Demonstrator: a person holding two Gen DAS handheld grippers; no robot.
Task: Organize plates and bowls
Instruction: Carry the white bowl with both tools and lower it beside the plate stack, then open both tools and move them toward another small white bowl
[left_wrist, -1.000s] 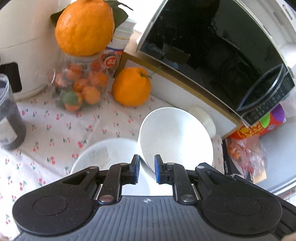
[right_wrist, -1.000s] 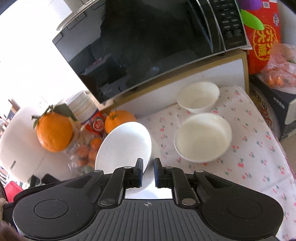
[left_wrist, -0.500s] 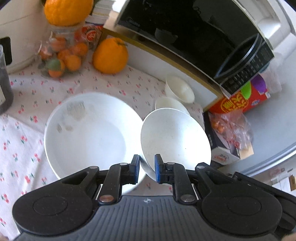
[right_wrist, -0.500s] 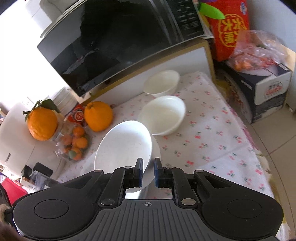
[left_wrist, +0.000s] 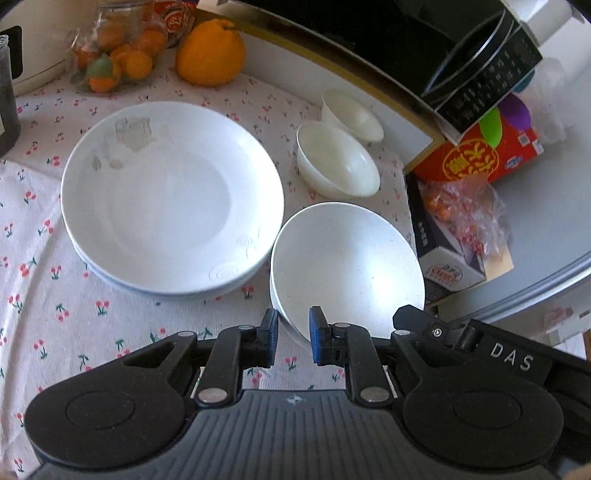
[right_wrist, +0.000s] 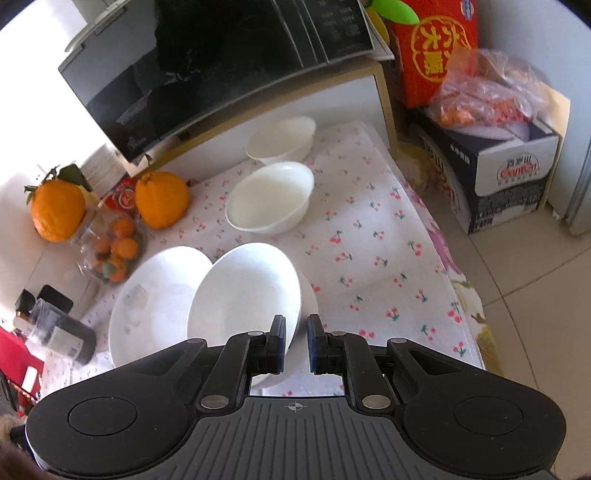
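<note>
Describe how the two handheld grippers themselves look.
Both are matte black plastic: a ribbed body, two rounded lobes with disc recesses, silver pivot pins and a small crosshair mark. The left gripper has blue finger pads; the right gripper looks alike. "DAS" lettering shows beside the left.

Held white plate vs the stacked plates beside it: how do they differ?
The held white plate is tilted, its rim clamped by the left hand-held gripper and the right hand-held gripper; the stacked plates lie flat on the tablecloth. The held one looks smaller and plain; the stack's top plate shows faint markings. All are white and round.
</note>
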